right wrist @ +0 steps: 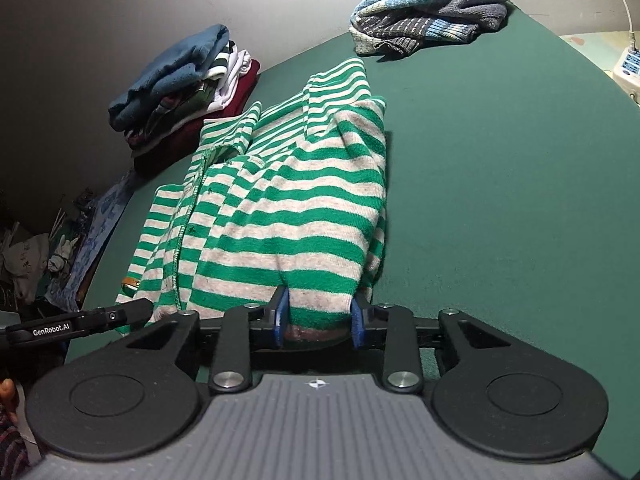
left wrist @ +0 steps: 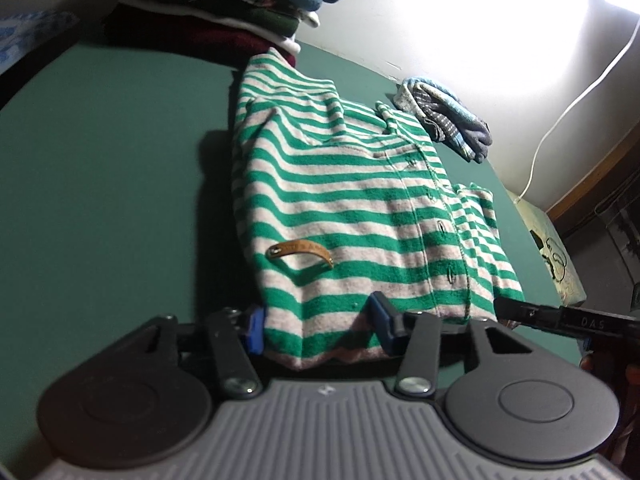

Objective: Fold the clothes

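Both grippers are angling down at the near hem of the green-and-grey striped shirt (left wrist: 344,200), which is lying partly folded on the green worktop (left wrist: 100,184), filling the middle of both wrist views.

The left gripper (left wrist: 320,326) is clamping a bunched bit of hem between its blue pads (left wrist: 256,330), in the lower centre of its own frame. The right gripper (right wrist: 320,320) is doing the same thing on the other corner of the hem, fabric squeezed between its blue pads (right wrist: 281,316). Each one is also poking into the other's view: the right gripper's black finger is sitting at the lower right edge of the left view, and the left's is sitting at the lower left of the right view.

No containers anywhere. A stack of folded clothes (right wrist: 184,88) is sitting at the upper left of the right view, and a crumpled blue-grey knit (right wrist: 432,12) is lying at the upper right, well apart from the shirt.
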`<action>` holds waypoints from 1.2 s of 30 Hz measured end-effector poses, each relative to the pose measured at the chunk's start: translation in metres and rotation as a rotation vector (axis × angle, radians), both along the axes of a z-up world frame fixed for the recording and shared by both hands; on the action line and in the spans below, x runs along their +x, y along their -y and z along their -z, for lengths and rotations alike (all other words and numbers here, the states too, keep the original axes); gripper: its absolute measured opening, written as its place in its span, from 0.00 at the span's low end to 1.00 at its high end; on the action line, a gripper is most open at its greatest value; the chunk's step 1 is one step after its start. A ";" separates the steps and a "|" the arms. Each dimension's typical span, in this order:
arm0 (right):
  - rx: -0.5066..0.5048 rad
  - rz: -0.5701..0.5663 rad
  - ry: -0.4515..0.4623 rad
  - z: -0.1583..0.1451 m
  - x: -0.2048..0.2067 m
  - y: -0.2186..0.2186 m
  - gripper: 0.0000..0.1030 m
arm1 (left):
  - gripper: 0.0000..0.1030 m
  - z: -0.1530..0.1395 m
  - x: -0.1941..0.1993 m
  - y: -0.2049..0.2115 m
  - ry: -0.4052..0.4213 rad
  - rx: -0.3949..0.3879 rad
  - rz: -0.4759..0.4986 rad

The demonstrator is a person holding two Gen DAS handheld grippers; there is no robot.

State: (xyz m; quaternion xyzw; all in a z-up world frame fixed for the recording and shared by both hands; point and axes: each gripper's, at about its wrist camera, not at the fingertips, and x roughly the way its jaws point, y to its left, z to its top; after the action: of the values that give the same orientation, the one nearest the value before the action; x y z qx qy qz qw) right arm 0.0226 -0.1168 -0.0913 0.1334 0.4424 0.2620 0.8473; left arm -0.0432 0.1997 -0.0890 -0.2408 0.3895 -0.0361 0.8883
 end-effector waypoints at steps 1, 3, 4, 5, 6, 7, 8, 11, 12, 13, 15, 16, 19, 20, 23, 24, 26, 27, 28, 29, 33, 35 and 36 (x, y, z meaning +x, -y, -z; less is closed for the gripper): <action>-0.009 -0.002 0.006 -0.001 -0.001 -0.001 0.26 | 0.34 -0.002 -0.002 0.000 0.003 0.003 -0.006; -0.022 -0.004 0.025 -0.006 -0.005 -0.004 0.24 | 0.28 -0.006 -0.006 0.002 0.010 0.015 -0.016; -0.028 -0.008 0.035 -0.008 -0.008 -0.005 0.23 | 0.25 -0.008 -0.009 0.004 0.013 0.028 -0.017; -0.032 -0.015 0.043 -0.011 -0.010 -0.005 0.23 | 0.23 -0.010 -0.012 0.006 0.015 0.034 -0.019; -0.033 -0.018 0.045 -0.013 -0.012 -0.005 0.22 | 0.21 -0.011 -0.015 0.006 0.017 0.034 -0.022; -0.029 -0.021 0.044 -0.015 -0.013 -0.004 0.22 | 0.19 -0.012 -0.018 0.005 0.018 0.029 -0.027; -0.023 -0.024 0.042 -0.018 -0.015 -0.003 0.22 | 0.16 -0.014 -0.021 0.004 0.020 0.019 -0.031; -0.013 -0.044 0.042 -0.024 -0.021 0.000 0.21 | 0.09 -0.018 -0.033 0.003 0.028 0.003 -0.030; -0.012 -0.051 0.042 -0.026 -0.023 0.001 0.21 | 0.09 -0.020 -0.038 0.003 0.031 0.001 -0.026; -0.015 -0.062 0.041 -0.028 -0.026 0.002 0.21 | 0.08 -0.021 -0.042 0.005 0.032 0.002 -0.022; -0.027 -0.083 0.042 -0.030 -0.032 0.004 0.21 | 0.08 -0.020 -0.051 0.009 0.025 0.006 -0.015; -0.032 -0.088 0.040 -0.030 -0.035 0.005 0.21 | 0.03 -0.020 -0.056 0.011 0.021 0.003 -0.016; -0.042 -0.096 0.026 -0.027 -0.043 0.011 0.21 | 0.00 -0.021 -0.073 0.015 0.016 -0.017 -0.020; -0.042 -0.101 0.018 -0.027 -0.046 0.014 0.21 | 0.00 -0.022 -0.080 0.018 0.013 -0.016 -0.019; -0.049 -0.131 0.008 -0.026 -0.060 0.021 0.21 | 0.00 -0.021 -0.097 0.027 -0.008 -0.002 -0.001; -0.055 -0.142 0.007 -0.026 -0.065 0.023 0.21 | 0.00 -0.021 -0.102 0.029 -0.014 0.001 0.003; -0.062 -0.147 -0.009 -0.023 -0.071 0.028 0.21 | 0.00 -0.025 -0.111 0.033 -0.015 -0.003 0.014; -0.062 -0.149 -0.017 -0.022 -0.074 0.030 0.21 | 0.00 -0.027 -0.116 0.034 -0.015 -0.006 0.020; -0.062 -0.151 -0.023 -0.022 -0.077 0.033 0.21 | 0.00 -0.029 -0.121 0.036 -0.014 -0.009 0.025; -0.063 -0.156 -0.028 -0.022 -0.081 0.035 0.21 | 0.00 -0.031 -0.126 0.038 -0.014 -0.013 0.031; -0.069 -0.180 -0.046 -0.025 -0.095 0.044 0.17 | 0.00 -0.033 -0.143 0.045 -0.047 -0.010 0.079; -0.078 -0.182 -0.059 -0.023 -0.101 0.050 0.09 | 0.00 -0.032 -0.145 0.047 -0.059 0.035 0.091; -0.076 -0.166 -0.057 -0.022 -0.101 0.054 0.09 | 0.00 -0.033 -0.144 0.044 -0.054 0.051 0.078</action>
State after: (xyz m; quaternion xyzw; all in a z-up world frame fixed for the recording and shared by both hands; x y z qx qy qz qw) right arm -0.0785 -0.1706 -0.0689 0.0713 0.4853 0.3102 0.8144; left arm -0.1876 0.1561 -0.0563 -0.2037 0.4232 -0.0544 0.8812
